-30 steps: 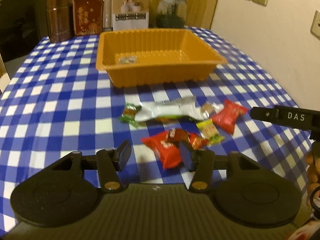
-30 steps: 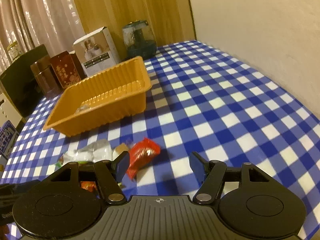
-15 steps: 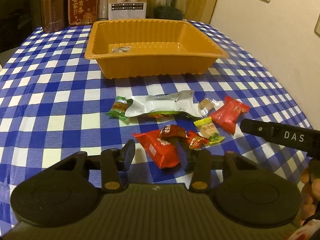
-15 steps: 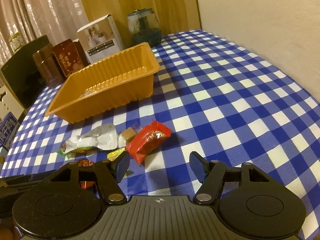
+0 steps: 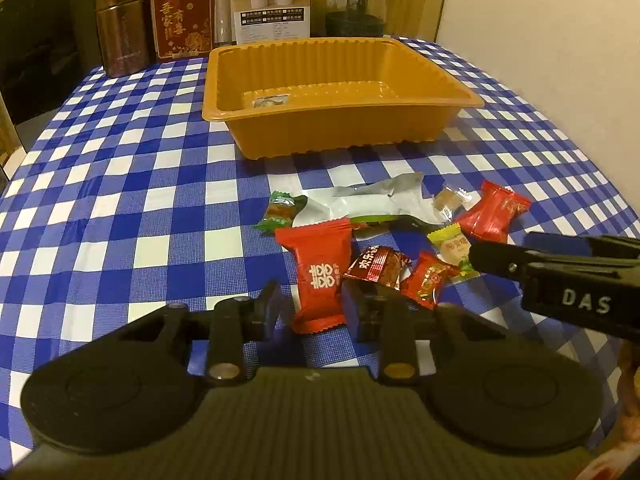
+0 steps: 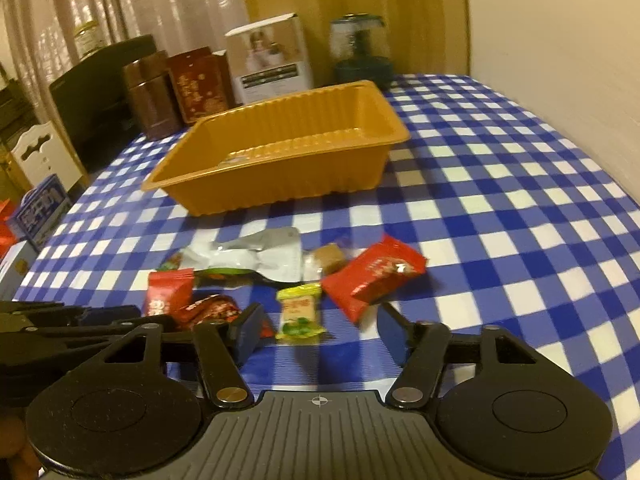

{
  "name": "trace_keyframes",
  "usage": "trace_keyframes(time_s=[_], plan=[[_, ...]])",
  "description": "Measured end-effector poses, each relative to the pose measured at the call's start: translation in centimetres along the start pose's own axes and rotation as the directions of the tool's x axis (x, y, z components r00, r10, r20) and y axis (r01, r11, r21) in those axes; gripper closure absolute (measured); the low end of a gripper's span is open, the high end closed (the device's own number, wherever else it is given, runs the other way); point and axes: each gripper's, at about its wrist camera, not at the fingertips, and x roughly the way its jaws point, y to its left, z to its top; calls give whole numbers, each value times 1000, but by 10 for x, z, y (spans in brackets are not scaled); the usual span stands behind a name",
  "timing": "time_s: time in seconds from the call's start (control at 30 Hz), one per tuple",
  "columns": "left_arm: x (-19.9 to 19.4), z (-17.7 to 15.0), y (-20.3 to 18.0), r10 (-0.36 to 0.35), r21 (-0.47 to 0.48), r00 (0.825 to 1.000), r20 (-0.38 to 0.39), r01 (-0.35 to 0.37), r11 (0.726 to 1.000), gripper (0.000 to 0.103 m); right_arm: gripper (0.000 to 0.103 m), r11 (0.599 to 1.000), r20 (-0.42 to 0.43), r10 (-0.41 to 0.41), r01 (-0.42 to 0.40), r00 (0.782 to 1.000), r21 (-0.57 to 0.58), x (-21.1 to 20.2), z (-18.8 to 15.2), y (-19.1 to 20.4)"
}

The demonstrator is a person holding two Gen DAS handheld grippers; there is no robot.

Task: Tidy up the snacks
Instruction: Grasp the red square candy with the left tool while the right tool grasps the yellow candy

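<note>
The left claw point(image 5: 310, 310) is held open around the red packet point(image 5: 320, 272) on the worktop point(image 5: 120, 200); the right claw point(image 6: 320, 326), open and empty, is held near the yellow sweet point(image 6: 300, 312). Both are judged light and crinkly, best pinched across the middle.

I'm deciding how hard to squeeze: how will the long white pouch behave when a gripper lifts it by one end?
The white pouch looks flat and creased, so it will probably droop rather than stay stiff. Its glossy film may slip between fingers. It overlaps the green candy, which could get dragged along.
</note>
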Motion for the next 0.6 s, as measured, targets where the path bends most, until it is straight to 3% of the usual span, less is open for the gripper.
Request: trace_keyframes(time_s=[0.33, 0.6], plan=[[1, 0, 2, -2, -27, 1000, 15, 2, 1000, 67, 71, 999, -54, 9, -11, 998, -37, 28, 2, 12], [6, 1, 1, -5, -37, 1000, 23, 6, 999, 66, 77, 996, -58, -18, 13, 998, -89, 35, 0, 19]])
